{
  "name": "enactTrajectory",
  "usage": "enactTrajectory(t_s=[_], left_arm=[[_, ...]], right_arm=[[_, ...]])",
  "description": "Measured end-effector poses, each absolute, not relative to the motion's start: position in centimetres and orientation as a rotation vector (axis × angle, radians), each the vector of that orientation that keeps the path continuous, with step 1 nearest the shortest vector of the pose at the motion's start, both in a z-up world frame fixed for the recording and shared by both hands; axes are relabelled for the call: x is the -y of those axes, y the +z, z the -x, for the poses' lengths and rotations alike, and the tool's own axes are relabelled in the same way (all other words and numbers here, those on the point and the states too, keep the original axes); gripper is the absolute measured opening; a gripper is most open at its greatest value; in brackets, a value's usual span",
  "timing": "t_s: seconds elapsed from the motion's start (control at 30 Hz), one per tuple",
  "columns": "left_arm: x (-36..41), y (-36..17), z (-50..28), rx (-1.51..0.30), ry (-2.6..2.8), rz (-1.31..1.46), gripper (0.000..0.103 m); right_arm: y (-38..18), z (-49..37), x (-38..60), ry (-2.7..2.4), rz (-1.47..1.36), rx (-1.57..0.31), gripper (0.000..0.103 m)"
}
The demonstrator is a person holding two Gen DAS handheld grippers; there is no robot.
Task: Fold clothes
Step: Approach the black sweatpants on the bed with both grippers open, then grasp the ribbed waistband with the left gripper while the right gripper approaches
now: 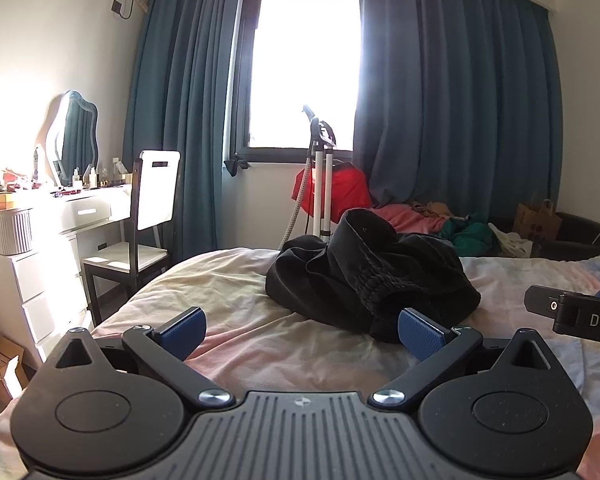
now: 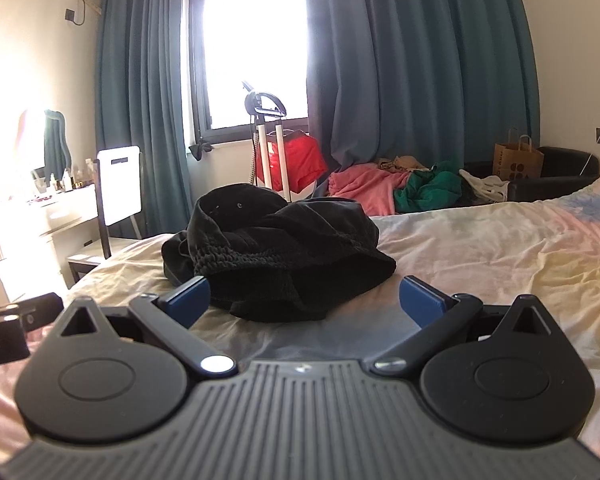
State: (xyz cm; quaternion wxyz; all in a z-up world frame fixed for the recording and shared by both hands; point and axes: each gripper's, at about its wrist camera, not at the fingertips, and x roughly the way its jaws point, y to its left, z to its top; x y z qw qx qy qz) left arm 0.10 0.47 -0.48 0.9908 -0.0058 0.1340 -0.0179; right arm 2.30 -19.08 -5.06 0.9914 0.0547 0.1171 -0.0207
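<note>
both sets of jaws stand wide apart and hold nothing. the left gripper (image 1: 302,332) hovers low over the bed sheet (image 1: 228,280), its blue pads (image 1: 420,334) spread with only bare sheet between them; the right-hand pad sits just beside the near hem of the black garment (image 1: 364,276), and whether it brushes the cloth cannot be told. the right gripper (image 2: 304,302) is likewise splayed, its pads (image 2: 422,300) flanking the near edge of the same black garment (image 2: 276,256), whose lowest fold reaches in between the fingers without being pinched. part of the right gripper's body also shows at the right edge of the left view, so the two tools are side by side, both aimed at the heap. the garment lies crumpled in a mound near the middle of the bed, a ribbed elastic band (image 2: 236,256) facing the grippers; it looks like a waistband or cuff, though which cannot be told. judged from this, folding has not begun: the piece is not spread flat, no crease is laid, and nothing is gripped. what remains seems to be all of it: take hold of the hem, pull it flat, then fold. farther out, a pile of pink and green clothes (image 2: 404,188) lies on the floor below the blue curtains (image 2: 400,60), beside a steamer stand (image 2: 270,148) with a red garment (image 2: 300,160) hanging on it.
</note>
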Motion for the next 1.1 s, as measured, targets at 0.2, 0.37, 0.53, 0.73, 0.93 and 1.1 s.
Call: enactTrajectory(t_s=[0.2,0.37,0.53,0.73,0.93,1.1], left_arm=[[-0.5,-0.7,-0.2,-0.272,-0.032,0.016,0.103],[-0.1,-1.0,-0.2,-0.265,-0.036,0.0,0.103],[0.2,-1.6,-0.5,-0.283,-0.039,-0.013,0.103],[0.6,-3.0,-2.0,-0.325,-0.045,-0.045,0.103],[3.0,-4.6,-8.1,-0.386,-0.056,-0.083,0.103],[5.2,-5.7,-14.8,-0.418,-0.065,-0.082,0.098]], right_arm=[[-4.8,-2.2,19.3,-0.029,-0.125,-0.225,0.103],[-4.4,-1.8,19.6,-0.017,-0.165,-0.201,0.103],[-4.0,-1.5,19.6,-0.028,-0.178,-0.222,0.082],[-3.4,-1.5,20.9,-0.063,-0.247,-0.274,0.047],[-3.3,-1.7,22.5,-0.068,-0.322,-0.262,0.039],[-4.5,-3.0,24.2,-0.103,-0.363,-0.294,0.039]])
